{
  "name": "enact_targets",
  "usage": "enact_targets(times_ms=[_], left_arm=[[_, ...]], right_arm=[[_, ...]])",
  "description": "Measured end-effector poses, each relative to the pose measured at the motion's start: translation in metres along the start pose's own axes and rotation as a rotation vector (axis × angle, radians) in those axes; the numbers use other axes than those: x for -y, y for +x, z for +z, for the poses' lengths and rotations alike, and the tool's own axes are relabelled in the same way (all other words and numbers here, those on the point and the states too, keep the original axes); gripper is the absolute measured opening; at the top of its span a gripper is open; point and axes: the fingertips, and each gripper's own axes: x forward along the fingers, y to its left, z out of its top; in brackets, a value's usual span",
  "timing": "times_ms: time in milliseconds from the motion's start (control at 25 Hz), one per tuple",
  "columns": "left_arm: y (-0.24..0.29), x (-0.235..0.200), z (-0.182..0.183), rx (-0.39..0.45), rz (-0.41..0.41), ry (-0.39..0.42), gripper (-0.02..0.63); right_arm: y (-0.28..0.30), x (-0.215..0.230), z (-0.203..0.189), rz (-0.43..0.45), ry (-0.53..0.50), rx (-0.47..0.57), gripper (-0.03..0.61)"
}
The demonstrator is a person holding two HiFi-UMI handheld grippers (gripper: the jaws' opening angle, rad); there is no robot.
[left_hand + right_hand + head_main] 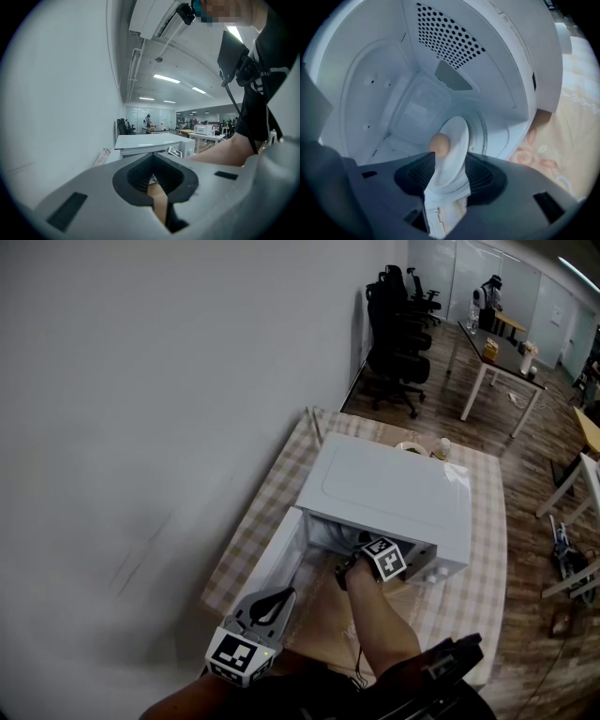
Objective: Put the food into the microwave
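Right hand-held gripper [447,173]: jaws pinching the near rim of a white plate [453,145], which is held tilted on edge in the right gripper view. A round, light-brown piece of food [439,144] sits on the plate's face. Plate and food are inside the microwave [389,488], within its white cavity [384,89], in front of the round turntable [482,133] on the cavity floor. The perforated panel [447,35] of the cavity lies further in. In the head view this hand-held gripper [364,557] reaches into the oven's open front.

Left hand-held gripper [154,197]: jaws pressed together, nothing between them. In the head view it [270,604] is held near the person's body, beside the swung-open microwave door [274,559] and apart from it.

The microwave stands on a tabletop [483,521] covered with a checked cloth, against a white wall [141,381].
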Motion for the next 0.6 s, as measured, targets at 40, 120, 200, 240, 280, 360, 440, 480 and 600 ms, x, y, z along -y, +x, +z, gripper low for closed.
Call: enact_targets(times_ms=[40, 120, 200, 240, 280, 360, 440, 480, 600], left_arm=[[-0.001, 0.0, 0.001, 0.0, 0.0, -0.003, 0.008], [-0.005, 0.001, 0.0, 0.0, -0.003, -0.008, 0.008], [-0.008, 0.002, 0.0, 0.001, -0.005, -0.009, 0.008], [-0.01, 0.002, 0.0, 0.004, -0.005, -0.008, 0.008], [-0.012, 0.003, 0.001, 0.007, -0.005, -0.007, 0.008], [-0.015, 0.004, 0.001, 0.01, -0.007, -0.006, 0.008], [-0.016, 0.005, 0.001, 0.012, -0.009, -0.002, 0.008], [-0.017, 0.005, 0.0, 0.011, -0.009, 0.0, 0.008], [-0.019, 0.006, 0.0, 0.01, -0.011, 0.002, 0.008]], right_arm=[[0.0, -0.003, -0.001, 0.012, -0.016, -0.006, 0.214], [0.0, -0.005, -0.003, 0.022, -0.047, -0.017, 0.238], [-0.002, -0.006, -0.003, 0.021, -0.072, -0.018, 0.244], [-0.003, -0.007, -0.003, 0.023, -0.089, -0.016, 0.257], [-0.004, -0.009, -0.003, 0.028, -0.112, -0.014, 0.297], [-0.006, -0.012, -0.004, 0.034, -0.17, -0.015, 0.344], [-0.006, -0.014, -0.007, 0.032, -0.266, -0.02, 0.35], [-0.007, -0.016, -0.008, 0.032, -0.327, -0.022, 0.35], [-0.009, -0.018, -0.019, 0.018, -0.475, -0.047, 0.356]])
